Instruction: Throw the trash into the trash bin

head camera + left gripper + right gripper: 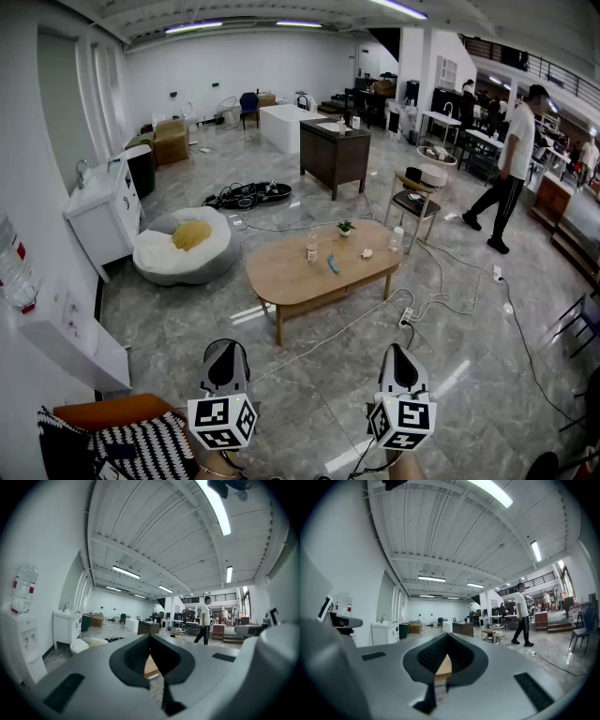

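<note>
A low oval wooden table stands on the floor ahead of me. It carries a crumpled white scrap, a teal item, a small bottle, a clear cup and a tiny potted plant. A dark bin stands by the white sink cabinet at the far left. My left gripper and right gripper are held level, well short of the table. Both are shut with nothing between their jaws. Their tips meet in the left gripper view and the right gripper view.
A white beanbag with a yellow cushion lies left of the table. Cables and a power strip run across the floor on the right. A dark cabinet and a stool stand behind. A person walks at far right. A water dispenser is near left.
</note>
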Available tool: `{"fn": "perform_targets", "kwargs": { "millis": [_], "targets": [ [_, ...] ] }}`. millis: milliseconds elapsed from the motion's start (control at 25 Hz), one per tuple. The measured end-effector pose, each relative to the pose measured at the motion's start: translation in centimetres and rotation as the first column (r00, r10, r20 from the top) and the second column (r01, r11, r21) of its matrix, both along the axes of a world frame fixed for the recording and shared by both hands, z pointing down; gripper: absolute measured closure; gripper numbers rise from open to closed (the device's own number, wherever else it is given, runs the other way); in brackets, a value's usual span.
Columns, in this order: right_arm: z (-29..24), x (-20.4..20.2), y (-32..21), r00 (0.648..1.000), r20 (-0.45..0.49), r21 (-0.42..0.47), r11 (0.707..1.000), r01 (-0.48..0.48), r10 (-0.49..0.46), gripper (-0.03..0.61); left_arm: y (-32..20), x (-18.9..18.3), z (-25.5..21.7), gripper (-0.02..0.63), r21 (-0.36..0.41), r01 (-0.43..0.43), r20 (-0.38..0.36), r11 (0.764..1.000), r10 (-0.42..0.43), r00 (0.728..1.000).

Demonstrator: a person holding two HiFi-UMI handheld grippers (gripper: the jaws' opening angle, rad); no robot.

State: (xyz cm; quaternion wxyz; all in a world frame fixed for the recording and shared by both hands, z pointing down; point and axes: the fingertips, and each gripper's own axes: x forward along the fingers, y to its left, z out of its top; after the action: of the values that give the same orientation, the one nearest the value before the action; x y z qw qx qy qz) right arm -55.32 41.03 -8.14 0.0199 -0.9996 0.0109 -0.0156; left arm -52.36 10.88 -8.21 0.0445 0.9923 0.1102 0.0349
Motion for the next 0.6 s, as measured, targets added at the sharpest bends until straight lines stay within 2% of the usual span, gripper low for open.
{"fn": "perform_targets", "kwargs": {
  "millis": [360,600],
  "targets": [
    [-0.3,-1.2,0.4,1.0,0.0,0.007,1.0,0.008,-0.008,0.58,0.5,-1.2,-0.3,0.621,-0.004,-0.001,-0.001,1.0,0.001,1.0],
    [0.2,-1.3,-0.1,0.998,-0.017,0.092,0.994,0.054,-0.053,0.578,0.4,-1.6,-0.2,0.621,-0.004,0.003,-0.003,1.0,-0.003,1.0]
  ]
}}
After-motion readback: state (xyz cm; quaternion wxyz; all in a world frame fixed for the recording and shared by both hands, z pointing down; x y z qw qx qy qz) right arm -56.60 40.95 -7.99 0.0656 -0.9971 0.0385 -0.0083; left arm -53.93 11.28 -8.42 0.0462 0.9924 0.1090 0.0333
